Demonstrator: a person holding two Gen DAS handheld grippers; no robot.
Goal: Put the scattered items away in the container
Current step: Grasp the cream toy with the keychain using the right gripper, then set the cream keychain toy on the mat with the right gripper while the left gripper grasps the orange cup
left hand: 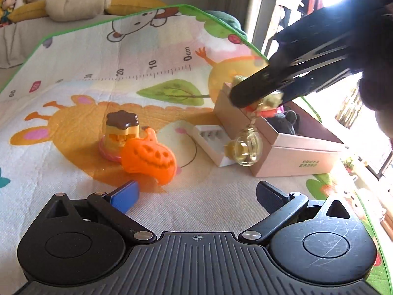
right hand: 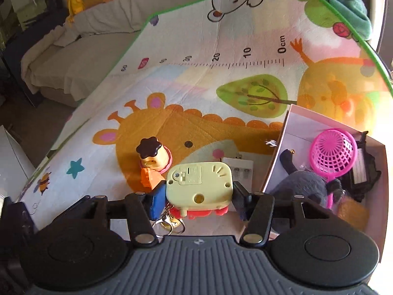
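Keychain toy (right hand: 199, 187), cream-yellow w/ red base, sits clamped between my right gripper (right hand: 199, 196) pads – blue pad (right hand: 157, 202) on its left side, dark pad on its right, both pressing its flanks. Its ring and clear charm (left hand: 245, 151) dangle below the fingers; in the left wrist view the charm hangs just over the near-left corner of the box (left hand: 294, 152). No earlier shot to compare, so I only say the grip is on.

Box sits right of and ahead of the right gripper, open top, pinkish card. Inside I see a pink mesh basket (right hand: 332, 152), a grey-black plush (right hand: 307, 184) and a dark flat object (right hand: 363, 169) at the far-right wall; can't tell what that last one is.

My left gripper (left hand: 196, 196) hangs low over the mat (left hand: 73, 73), fingers spread wide, nothing between them.

Ahead of the left gripper, slightly left: orange pumpkin toy (left hand: 148, 158) touching a yellow pudding-shaped toy (left hand: 121, 131) w/ brown top, pudding just behind it. Ahead and right: white battery charger (left hand: 211, 145), lying flat, butted against the box's left wall.

Plush toys (left hand: 73, 2) lie far beyond the mat's back edge, on a grey surface.
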